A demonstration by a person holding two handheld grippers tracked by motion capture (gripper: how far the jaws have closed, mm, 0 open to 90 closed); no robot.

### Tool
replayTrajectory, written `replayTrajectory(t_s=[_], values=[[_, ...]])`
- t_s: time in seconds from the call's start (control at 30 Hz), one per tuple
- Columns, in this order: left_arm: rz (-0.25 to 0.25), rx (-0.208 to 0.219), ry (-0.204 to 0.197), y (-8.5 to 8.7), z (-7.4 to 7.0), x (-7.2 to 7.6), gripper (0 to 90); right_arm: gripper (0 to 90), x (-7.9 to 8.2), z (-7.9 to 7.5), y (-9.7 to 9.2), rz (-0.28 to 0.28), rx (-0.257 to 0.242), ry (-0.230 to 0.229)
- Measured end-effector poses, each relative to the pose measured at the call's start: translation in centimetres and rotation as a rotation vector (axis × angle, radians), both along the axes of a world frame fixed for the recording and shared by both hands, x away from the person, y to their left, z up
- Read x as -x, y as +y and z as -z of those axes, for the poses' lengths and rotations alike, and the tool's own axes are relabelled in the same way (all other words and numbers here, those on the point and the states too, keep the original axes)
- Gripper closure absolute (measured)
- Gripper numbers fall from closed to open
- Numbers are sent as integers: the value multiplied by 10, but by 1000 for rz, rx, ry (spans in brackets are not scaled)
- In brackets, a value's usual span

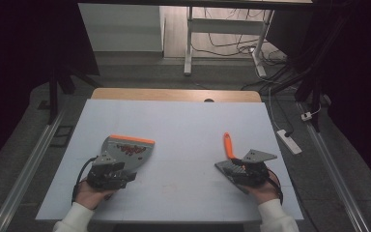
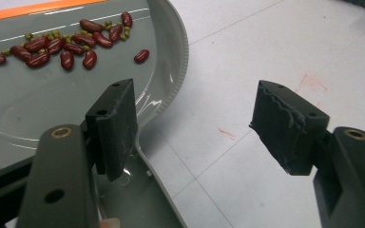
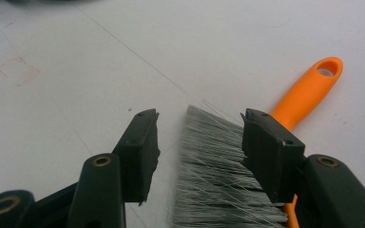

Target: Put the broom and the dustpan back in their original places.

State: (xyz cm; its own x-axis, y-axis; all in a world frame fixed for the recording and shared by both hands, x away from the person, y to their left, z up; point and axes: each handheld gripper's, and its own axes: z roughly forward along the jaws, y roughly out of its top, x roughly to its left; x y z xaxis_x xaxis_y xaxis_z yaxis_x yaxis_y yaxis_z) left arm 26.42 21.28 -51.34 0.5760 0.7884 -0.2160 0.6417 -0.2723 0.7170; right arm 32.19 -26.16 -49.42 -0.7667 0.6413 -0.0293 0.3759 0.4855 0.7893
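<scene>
A grey dustpan (image 1: 128,151) with an orange front lip, loaded with red beans (image 2: 64,45) and a few small green ones, is seen on the left half of the white table (image 1: 183,125), while a small brush (image 1: 232,157) with an orange handle (image 3: 309,92) is laid on the right half, well apart from it. The left gripper (image 1: 108,175) is held at the near end of the pan; its jaws are spread, with one pad set over the pan's handle (image 2: 140,190) where it joins the bowl and the other standing over bare table, so nothing is pinched. The right gripper (image 3: 197,152) is held low over the brush's grey bristles (image 3: 218,175), its jaws spread too, one pad over the bristle edge on the handle side and the other over bare table, clear of the bristles. The brush's long axis is seen running away from the person, the handle pointing toward the far edge and tilted slightly left, the bristles nearest the right hand (image 1: 265,188). The coming move is judged to hinge on that line: the right jaws straddle the bristles rather than the handle. Faint red marks (image 3: 16,71) are seen on the table between the two tools, and nothing is seen standing in the way.
</scene>
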Motion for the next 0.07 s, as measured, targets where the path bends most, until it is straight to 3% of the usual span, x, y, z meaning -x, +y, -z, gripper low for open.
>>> replayTrajectory(t_s=[0.07], values=[[-1, -2, 1, 0, 0, 0, 324, 464, 0, 0, 0, -1, 0, -1]])
